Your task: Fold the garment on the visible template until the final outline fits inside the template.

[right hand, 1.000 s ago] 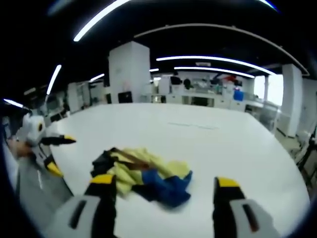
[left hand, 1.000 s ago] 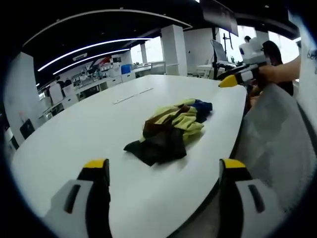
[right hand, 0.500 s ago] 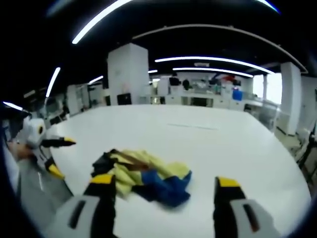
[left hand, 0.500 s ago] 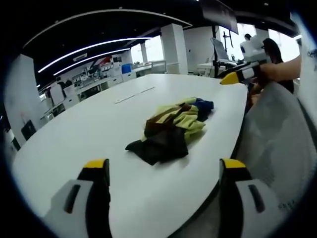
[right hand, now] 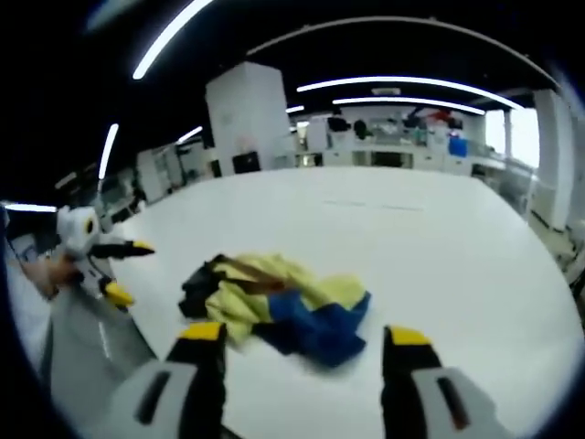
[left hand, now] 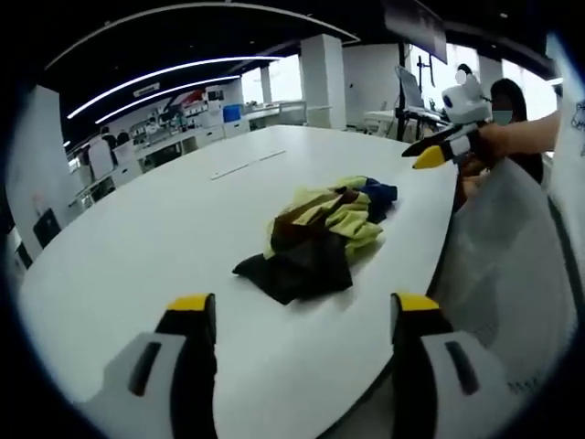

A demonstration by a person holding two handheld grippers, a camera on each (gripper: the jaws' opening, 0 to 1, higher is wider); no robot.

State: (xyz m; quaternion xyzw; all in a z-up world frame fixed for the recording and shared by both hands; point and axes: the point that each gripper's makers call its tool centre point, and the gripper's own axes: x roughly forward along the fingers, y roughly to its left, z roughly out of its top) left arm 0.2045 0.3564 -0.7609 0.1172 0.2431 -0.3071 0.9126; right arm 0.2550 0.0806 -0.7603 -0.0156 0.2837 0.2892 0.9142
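A crumpled garment [left hand: 318, 233] in yellow, brown, black and blue lies in a heap on the white table [left hand: 164, 229], near its edge. My left gripper [left hand: 302, 315] hangs open in front of the heap's black end, nothing between its jaws. In the right gripper view the same garment [right hand: 279, 302] shows its blue end closest, and my right gripper [right hand: 302, 343] stands open just short of it. The right gripper [left hand: 439, 146] also appears at the far right of the left gripper view, held by a hand. The left gripper [right hand: 114, 270] appears at the left of the right gripper view.
The white table [right hand: 439, 247] stretches far beyond the garment, with faint marks [left hand: 247, 165] taped on its surface. A person's pale clothing [left hand: 503, 265] sits by the table edge. Desks, pillars and screens stand in the office behind.
Both views have shifted slightly and tilted down a little; the garment sits a bit nearer in the right gripper view. The heap itself has not moved. Both grippers stay open.
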